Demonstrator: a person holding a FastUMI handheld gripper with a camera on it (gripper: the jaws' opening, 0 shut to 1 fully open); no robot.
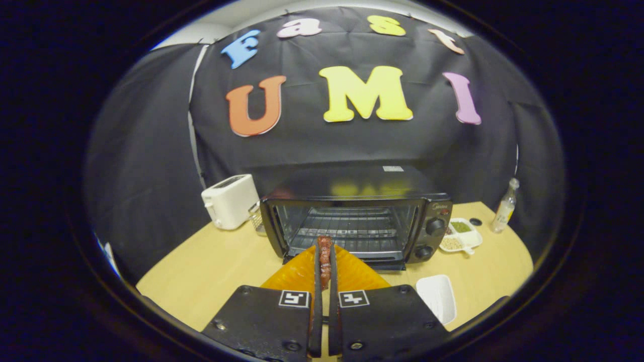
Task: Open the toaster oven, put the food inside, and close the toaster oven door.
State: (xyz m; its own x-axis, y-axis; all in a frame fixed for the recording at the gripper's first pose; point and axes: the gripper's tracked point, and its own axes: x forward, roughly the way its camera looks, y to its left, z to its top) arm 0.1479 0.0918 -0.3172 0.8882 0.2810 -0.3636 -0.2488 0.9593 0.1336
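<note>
A black toaster oven (358, 221) stands on the wooden table (211, 271), straight beyond my fingers. Its door hangs folded down at the front, and the wire rack (347, 229) inside is bare. My gripper (324, 251) is shut on a thin reddish-brown strip of food (324, 259). The strip stands upright between the two narrow fingers (317, 281), its tip reaching just in front of the oven's mouth. An orange plate (302, 274) lies directly below the fingers, partly hidden by them.
A white toaster (230, 201) sits left of the oven, with a small glass (257, 218) between them. Right of the oven are a white divided dish (460, 235) of grains and a clear bottle (504, 206). An empty white tray (436, 297) lies near the right finger base.
</note>
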